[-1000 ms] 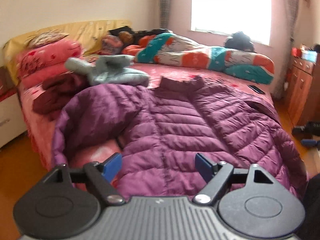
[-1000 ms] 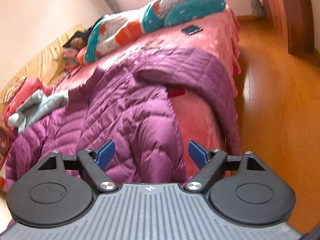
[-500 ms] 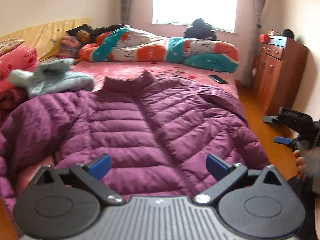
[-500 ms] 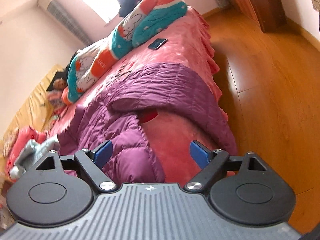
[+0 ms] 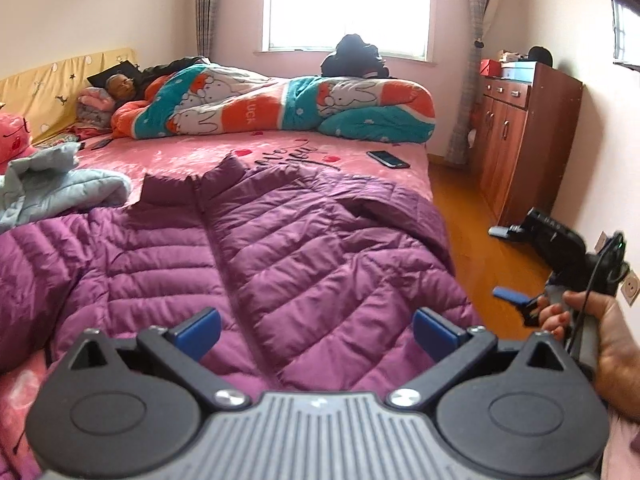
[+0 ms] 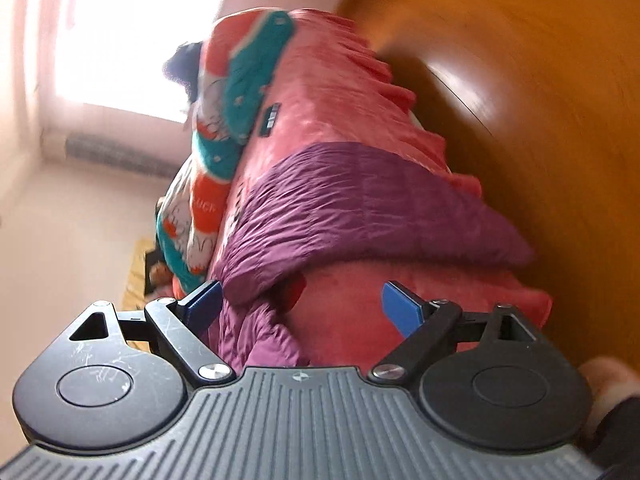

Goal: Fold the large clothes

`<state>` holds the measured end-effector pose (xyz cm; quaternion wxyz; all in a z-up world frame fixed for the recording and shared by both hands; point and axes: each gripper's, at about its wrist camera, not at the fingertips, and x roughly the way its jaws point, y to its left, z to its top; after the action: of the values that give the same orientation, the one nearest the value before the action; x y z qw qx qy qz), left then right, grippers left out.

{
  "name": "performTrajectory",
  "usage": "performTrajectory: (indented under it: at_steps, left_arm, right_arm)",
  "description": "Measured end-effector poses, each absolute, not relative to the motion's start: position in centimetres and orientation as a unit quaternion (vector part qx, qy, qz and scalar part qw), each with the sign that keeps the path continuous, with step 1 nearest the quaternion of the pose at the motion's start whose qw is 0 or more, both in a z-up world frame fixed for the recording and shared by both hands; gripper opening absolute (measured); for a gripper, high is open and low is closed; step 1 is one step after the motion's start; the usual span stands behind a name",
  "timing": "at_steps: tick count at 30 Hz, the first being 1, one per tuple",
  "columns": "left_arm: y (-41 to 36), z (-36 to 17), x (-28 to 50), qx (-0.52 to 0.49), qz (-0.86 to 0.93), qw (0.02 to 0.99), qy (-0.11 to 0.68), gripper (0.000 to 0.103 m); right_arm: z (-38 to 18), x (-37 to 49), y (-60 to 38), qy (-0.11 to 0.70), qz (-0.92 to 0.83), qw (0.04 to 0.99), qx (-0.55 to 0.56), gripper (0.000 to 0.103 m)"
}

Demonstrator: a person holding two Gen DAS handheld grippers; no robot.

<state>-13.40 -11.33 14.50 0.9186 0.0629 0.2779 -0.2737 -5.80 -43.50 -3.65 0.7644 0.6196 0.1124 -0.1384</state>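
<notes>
One bed (image 5: pixel 280 152) fills my view, pink sheet, and one purple down jacket (image 5: pixel 280 248) lies spread front-up across its near end, one sleeve draped over the right edge. One rolled quilt (image 5: pixel 280 104) along the far edge, one grey garment (image 5: pixel 56 188) at the left edge, one phone (image 5: pixel 388 159) near the far right corner. My left gripper (image 5: pixel 316 330) hovers over the jacket's hem, angled down, jaws wide apart, gripping nothing. My right gripper (image 6: pixel 302 306), rolled sideways off the right edge, gapes wide too, empty, facing the hanging sleeve (image 6: pixel 360 216). One hand (image 5: pixel 600 340) grips its handle.
</notes>
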Motion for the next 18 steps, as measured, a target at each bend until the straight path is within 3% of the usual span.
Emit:
performTrajectory:
  at_steps: [18]
  left_arm:
    - [-14.9, 14.8, -8.3, -0.003, -0.254, 0.925, 0.282, 0.102]
  right_arm:
    - [-8.5, -1.0, -46.0, 0.156, -0.136, 0.684, 0.700, 0.103]
